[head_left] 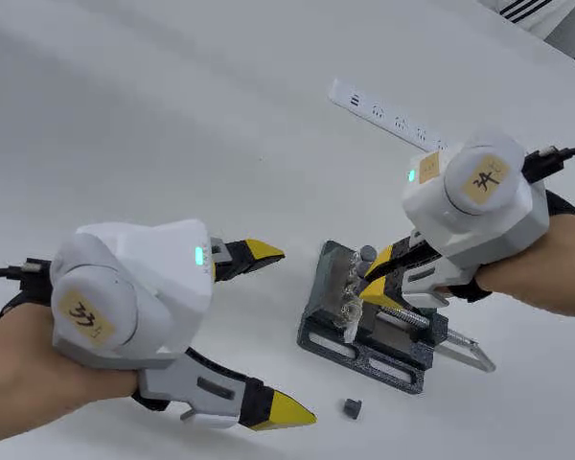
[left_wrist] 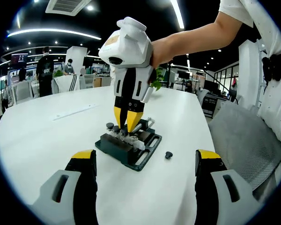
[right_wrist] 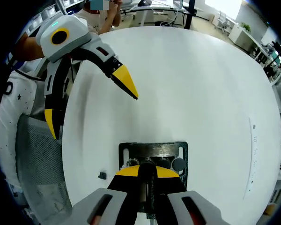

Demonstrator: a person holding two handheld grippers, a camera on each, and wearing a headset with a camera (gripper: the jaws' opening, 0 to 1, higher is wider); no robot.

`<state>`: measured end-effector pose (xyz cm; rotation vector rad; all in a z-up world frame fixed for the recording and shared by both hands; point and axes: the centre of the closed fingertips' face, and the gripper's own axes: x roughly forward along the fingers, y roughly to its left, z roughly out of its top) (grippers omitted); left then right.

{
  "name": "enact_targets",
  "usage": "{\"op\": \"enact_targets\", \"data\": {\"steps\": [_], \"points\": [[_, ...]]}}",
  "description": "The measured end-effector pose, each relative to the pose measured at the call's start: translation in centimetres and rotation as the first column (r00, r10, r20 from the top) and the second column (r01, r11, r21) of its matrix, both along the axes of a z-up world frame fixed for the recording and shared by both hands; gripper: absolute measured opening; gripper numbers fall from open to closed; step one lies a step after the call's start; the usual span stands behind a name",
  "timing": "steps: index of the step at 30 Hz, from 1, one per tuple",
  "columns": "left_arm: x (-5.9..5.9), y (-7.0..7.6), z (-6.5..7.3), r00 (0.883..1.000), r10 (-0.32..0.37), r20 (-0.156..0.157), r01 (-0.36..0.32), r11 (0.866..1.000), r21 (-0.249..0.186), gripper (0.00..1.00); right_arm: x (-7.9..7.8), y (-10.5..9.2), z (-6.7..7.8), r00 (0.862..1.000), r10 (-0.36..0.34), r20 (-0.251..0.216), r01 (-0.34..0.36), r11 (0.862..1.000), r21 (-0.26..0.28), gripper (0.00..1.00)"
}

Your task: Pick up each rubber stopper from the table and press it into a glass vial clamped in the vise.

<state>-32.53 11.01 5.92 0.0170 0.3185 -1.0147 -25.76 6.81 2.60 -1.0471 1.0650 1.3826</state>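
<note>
Left claw (head_left: pixel 292 335) gapes released; right claw (head_left: pixel 372 278) clenched over the vise (head_left: pixel 364 350), whatever it pinches hidden.

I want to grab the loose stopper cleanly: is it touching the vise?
Apart. The head view shows bare white table between the rubber stopper and the vise; the left gripper view shows the same gap.

Vise (head_left: pixel 359 347) on table (head_left: pixel 172 115), right of centre. Vials (head_left: pixel 345 292) in row, clamped in vise. Seated stopper (head_left: pixel 368 254) at far end of row. Right gripper (head_left: pixel 376 276) over vials, reaching in from right. Loose stopper (head_left: pixel 352 408) on table, near side of vise, just apart. Left gripper (head_left: pixel 292 335) left of vise, above table. Power strip (head_left: pixel 388 117) far behind vise, well apart.
</note>
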Motion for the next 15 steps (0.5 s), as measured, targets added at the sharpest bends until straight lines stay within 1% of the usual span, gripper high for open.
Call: {"op": "enact_targets", "data": {"steps": [2,7,10,11,15], "points": [[0.03,0.01,-0.07,1.0,0.0,-0.003,0.0,1.0,0.001,0.86,0.05,0.01,-0.03,1.0,-0.007,0.001,0.007,1.0,-0.006,0.04],[0.06,-0.01,-0.02,1.0,0.0,-0.001,0.0,1.0,-0.003,0.85,0.01,-0.05,-0.07,1.0,0.005,0.013,-0.004,1.0,-0.014,0.03],[0.07,-0.02,-0.03,1.0,0.001,-0.002,-0.001,1.0,-0.003,0.85,-0.27,0.06,-0.04,0.999,0.017,0.032,-0.016,1.0,-0.027,0.03],[0.07,-0.04,-0.02,1.0,0.0,-0.001,0.0,1.0,-0.003,0.85,-0.26,0.06,-0.06,0.998,0.031,0.045,-0.03,0.999,-0.034,0.03],[0.12,-0.06,-0.06,1.0,0.001,-0.002,-0.001,1.0,-0.005,0.85,-0.2,0.01,-0.16,0.996,0.051,0.078,-0.047,0.998,-0.049,0.02]]}}
